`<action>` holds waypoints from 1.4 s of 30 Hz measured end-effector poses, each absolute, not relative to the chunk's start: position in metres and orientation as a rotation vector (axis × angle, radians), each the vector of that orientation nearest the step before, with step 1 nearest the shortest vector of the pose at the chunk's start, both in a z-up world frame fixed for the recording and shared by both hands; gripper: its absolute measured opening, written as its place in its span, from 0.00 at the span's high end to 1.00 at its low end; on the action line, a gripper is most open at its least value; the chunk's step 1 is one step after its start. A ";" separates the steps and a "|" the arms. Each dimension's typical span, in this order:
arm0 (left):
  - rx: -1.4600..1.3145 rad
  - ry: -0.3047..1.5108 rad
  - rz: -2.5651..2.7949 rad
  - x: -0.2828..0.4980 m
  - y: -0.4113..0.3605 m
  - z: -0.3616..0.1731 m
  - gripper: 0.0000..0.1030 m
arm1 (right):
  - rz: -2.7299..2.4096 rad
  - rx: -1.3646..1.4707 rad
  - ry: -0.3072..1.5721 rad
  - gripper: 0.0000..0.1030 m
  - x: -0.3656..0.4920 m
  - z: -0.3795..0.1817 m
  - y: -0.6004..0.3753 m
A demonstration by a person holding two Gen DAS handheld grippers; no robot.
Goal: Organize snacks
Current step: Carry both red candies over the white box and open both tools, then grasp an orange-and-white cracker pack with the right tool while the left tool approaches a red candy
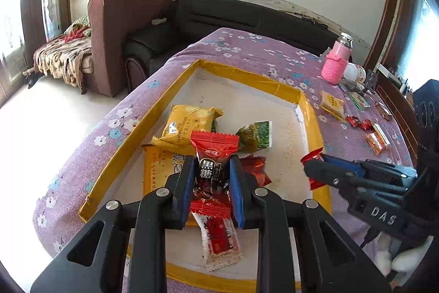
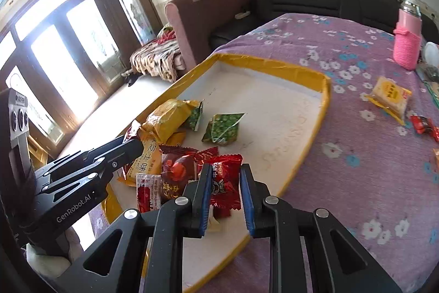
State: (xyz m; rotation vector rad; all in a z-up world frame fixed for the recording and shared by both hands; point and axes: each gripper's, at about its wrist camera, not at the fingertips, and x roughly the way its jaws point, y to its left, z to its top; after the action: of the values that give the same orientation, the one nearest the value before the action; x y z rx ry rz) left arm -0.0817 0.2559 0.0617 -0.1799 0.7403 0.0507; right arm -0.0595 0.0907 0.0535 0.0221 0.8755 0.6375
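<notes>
From the left wrist view, the left gripper (image 1: 211,177) fills the bottom centre of the frame, its jaws clamped on a black-and-red candy (image 1: 210,164) with a red twisted top. It hangs over the yellow-rimmed tray (image 1: 164,98), which sits on the desk under a purple floral cloth (image 1: 247,48). In the tray behind the candy lie a yellow snack packet (image 1: 189,125) and a green packet (image 1: 256,137), with a long red-and-white sachet (image 1: 221,240) lower down, under the gripper. At the right edge the right gripper (image 1: 315,169) reaches in over the tray's rim, a red wrapper pinched in its jaws. More loose snacks lie on the cloth at upper right, near a pink knitted bottle (image 1: 336,63).

From the right wrist view, the right gripper (image 2: 226,183) sits at bottom centre, jaws closed on a red candy (image 2: 225,183), above the near part of the tray (image 2: 315,128). The left gripper (image 2: 134,148) comes in from the left over the pile of packets; its jaws are edge-on there. A green packet (image 2: 223,128) lies alone mid-tray. A yellow biscuit pack (image 2: 391,96) rests on the cloth at right.
</notes>
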 end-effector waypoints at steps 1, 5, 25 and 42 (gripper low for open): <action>-0.184 0.745 0.049 -0.080 0.256 0.060 0.78 | 0.637 0.012 0.885 0.79 -0.057 0.050 0.096; -0.189 0.749 0.036 -0.075 0.257 0.058 0.78 | 0.616 -0.012 0.921 0.79 -0.042 0.037 0.109; -0.286 0.733 -0.346 -0.101 0.187 0.095 0.25 | 0.517 0.114 0.808 0.55 -0.061 0.064 0.012; -0.121 0.873 -0.512 -0.099 0.087 0.068 0.25 | 0.085 0.284 0.852 0.52 -0.008 0.046 -0.214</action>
State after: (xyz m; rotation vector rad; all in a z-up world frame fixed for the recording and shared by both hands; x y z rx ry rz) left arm -0.0994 0.0871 0.0681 -0.1214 0.8726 -0.5120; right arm -0.0081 -0.2141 0.0460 0.2838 0.8522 0.0847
